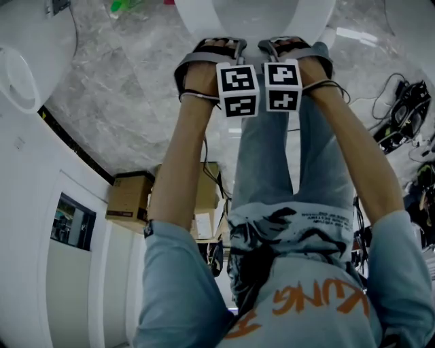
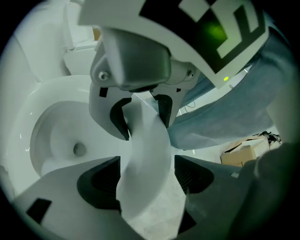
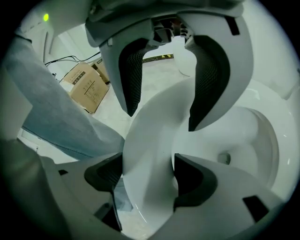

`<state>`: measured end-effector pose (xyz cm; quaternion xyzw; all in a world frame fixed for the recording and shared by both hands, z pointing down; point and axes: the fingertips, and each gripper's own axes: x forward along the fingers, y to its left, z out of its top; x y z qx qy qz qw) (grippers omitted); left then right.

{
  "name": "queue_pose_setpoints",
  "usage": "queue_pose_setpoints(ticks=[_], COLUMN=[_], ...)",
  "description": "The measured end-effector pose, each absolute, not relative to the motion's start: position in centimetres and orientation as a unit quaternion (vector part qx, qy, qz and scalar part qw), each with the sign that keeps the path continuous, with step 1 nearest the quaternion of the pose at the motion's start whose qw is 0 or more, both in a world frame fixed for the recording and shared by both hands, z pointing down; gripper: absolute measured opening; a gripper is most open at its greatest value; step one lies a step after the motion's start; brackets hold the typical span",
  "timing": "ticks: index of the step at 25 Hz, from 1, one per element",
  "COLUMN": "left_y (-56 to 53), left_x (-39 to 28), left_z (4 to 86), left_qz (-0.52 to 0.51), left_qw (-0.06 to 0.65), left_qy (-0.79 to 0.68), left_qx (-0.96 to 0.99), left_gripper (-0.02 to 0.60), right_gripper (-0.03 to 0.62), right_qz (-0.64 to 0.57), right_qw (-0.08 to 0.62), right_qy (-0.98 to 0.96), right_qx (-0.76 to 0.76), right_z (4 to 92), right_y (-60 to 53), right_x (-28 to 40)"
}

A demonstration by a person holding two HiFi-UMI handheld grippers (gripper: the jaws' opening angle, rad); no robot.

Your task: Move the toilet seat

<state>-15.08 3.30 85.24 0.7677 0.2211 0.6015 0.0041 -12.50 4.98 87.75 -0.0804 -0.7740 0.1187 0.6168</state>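
Observation:
The white toilet seat (image 1: 272, 17) is at the top of the head view, and both grippers reach its front rim side by side. My left gripper (image 1: 221, 45) is open. In the left gripper view the seat rim (image 2: 145, 154) runs between its pads (image 2: 101, 180), with a clear gap on the right side. My right gripper (image 1: 289, 42) is also open. In the right gripper view the seat rim (image 3: 150, 140) lies close between its pads (image 3: 105, 173). Each gripper view shows the other gripper straddling the same rim further along. The bowl (image 2: 61, 136) lies beneath.
The person's jeans-clad legs (image 1: 272, 163) stand just behind the grippers on grey marble floor (image 1: 136, 102). Cardboard boxes (image 1: 129, 194) sit at the left, next to a white wall unit (image 1: 20, 75). Cables and gear (image 1: 404, 109) lie at the right.

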Motion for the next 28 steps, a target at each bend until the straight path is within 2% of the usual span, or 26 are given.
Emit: queue_pose_setpoints(ticks=[5,13,18,23,28], left_y=[4.1,4.1,3.8,3.2,2.3], left_x=[-15.1,-14.6,-14.6,-14.8,-14.7], left_z=[86.1,85.1,83.3,81.0,76.9], left_qz=[0.61,0.597,0.591,0.604,0.6], left_qw=[-0.003,-0.034,-0.083,-0.166,-0.153], left_qy=[0.237,0.203,0.193,0.19,0.18], left_qx=[0.756,0.776,0.779,0.756,0.764], left_gripper=[0.345,0.345,0.347,0.347,0.341], right_gripper=[0.33,0.321,0.313,0.304,0.288], right_qz=[0.114,0.115,0.124,0.131,0.127], right_qw=[0.631,0.615,0.6,0.588,0.582], right_qy=[-0.761,-0.773,-0.782,-0.79,-0.796], right_qx=[-0.097,-0.101,-0.111,-0.116,-0.108], right_z=[87.5,85.3,82.7,78.9,74.7], right_y=[5.2,5.4,5.2,4.9,4.0], right_x=[-12.4,-12.3,-12.2,-11.9,-11.8])
